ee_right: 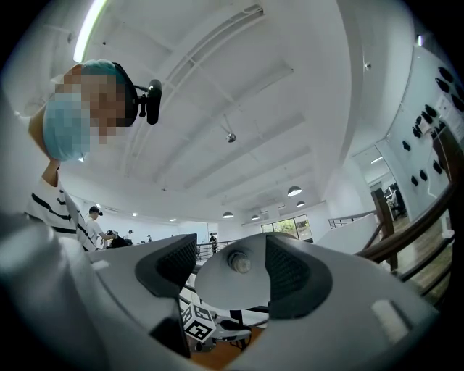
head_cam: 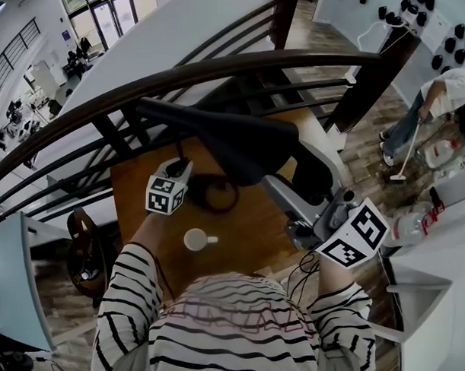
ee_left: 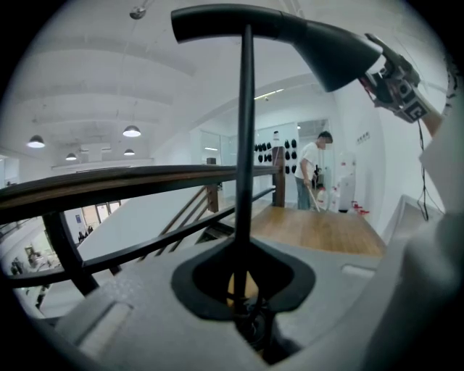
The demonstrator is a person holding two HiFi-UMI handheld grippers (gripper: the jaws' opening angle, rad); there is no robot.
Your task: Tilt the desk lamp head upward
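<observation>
Right now the desk lamp stands on the wooden desk (head_cam: 242, 231), and both grippers are on it.

The left gripper (head_cam: 181, 168) reaches in from the near left and has its jaws drawn narrow on the thin upright stem (ee_left: 246, 145), low down and just above the round base (head_cam: 217, 195). In the left gripper view (ee_left: 243, 290) the stem runs straight up out of the notch between the pads.

The lamp head (head_cam: 234, 139) sits on top of that stem as a long dark bar. Its long axis runs from far left to near right, widening into the shade at the right end (ee_left: 326, 47).

The right gripper (head_cam: 277, 184) comes in from the near right, below the shade and angled up into it. In its own view (ee_right: 232, 268) the shade's pale mouth and bulb (ee_right: 239, 262) fill the space between the two dark pads. The pads appear to bear on the rim on either side, so I read this as a grip on the lamp head.

What matters for the tilt is that the free shade end lies at the right jaws, while the joint is to the left, over the stem. By my judgement the right hand is the one to lift, swinging the shade end up about that joint while the left steadies the stem so the base does not skid toward the white cup (head_cam: 197, 239) nearby.
</observation>
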